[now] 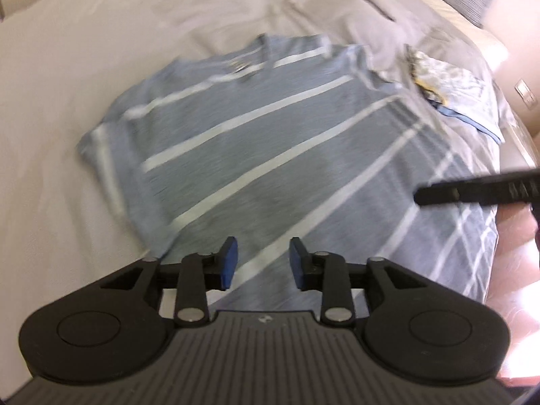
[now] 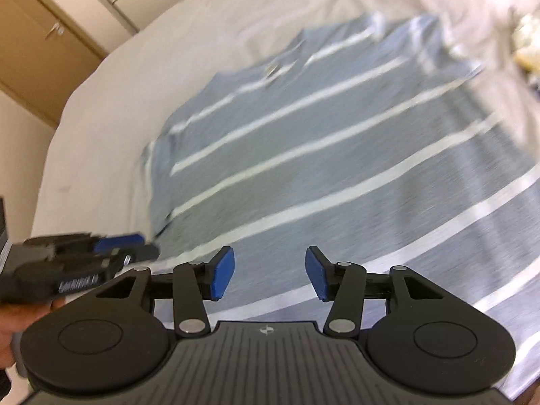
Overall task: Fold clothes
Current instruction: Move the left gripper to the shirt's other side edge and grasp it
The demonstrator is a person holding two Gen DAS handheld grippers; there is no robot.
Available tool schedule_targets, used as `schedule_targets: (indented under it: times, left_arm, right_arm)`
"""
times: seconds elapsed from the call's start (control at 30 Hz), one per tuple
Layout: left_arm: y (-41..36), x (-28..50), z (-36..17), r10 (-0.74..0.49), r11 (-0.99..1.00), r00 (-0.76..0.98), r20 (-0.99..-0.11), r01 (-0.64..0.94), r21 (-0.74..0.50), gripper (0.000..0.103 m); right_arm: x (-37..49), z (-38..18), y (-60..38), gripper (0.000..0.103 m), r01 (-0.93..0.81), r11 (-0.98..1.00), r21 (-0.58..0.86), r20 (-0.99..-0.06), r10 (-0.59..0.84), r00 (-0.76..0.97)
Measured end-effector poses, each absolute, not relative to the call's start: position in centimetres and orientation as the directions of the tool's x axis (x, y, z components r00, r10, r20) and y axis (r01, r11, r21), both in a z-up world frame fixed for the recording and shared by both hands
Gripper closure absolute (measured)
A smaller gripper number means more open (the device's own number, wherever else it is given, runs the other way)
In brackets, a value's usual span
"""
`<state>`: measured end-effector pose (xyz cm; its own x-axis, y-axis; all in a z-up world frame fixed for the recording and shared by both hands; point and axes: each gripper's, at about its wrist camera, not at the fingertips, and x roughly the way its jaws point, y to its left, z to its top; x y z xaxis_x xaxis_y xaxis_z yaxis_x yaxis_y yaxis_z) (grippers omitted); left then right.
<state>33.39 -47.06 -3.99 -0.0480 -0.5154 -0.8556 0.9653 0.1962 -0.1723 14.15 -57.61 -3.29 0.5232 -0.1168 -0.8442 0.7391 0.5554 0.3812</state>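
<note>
Fingers of the left gripper point(image 1: 263, 263) and right gripper point(image 2: 269, 275) stand released, holding nothing, above the striped shirt point(image 1: 270, 141) spread mid-frame on the bed point(image 1: 50, 101). Grabbing one layer could skew the fold.

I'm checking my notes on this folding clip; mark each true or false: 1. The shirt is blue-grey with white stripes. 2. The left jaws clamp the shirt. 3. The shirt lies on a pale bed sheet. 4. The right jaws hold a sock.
1. True: the shirt is blue-grey with white stripes.
2. False: the left gripper has its jaws apart, with nothing between them.
3. True: the shirt lies on the pale bed sheet.
4. False: the right gripper is open and holds nothing.
</note>
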Motion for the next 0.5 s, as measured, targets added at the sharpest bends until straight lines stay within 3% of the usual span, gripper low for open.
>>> schedule_targets:
  times: [0.23, 0.5]
  left_arm:
    - [-53.4, 24.4, -2.3, -0.538, 0.18, 0.011, -0.843, 0.978, -0.101, 0.046]
    - [-62.8, 13.3, -2.9, -0.513, 0.293, 0.133, -0.848, 0.956, -0.027, 0.017]
  right_arm:
    - [8.2, -1.9, -66.5, 0.05, 0.747, 0.554, 0.368, -0.81, -0.203, 0.549]
    - [-0.3, -0.7, -77.9, 0.047, 0.65, 0.673, 0.354, -0.781, -0.17, 0.602]
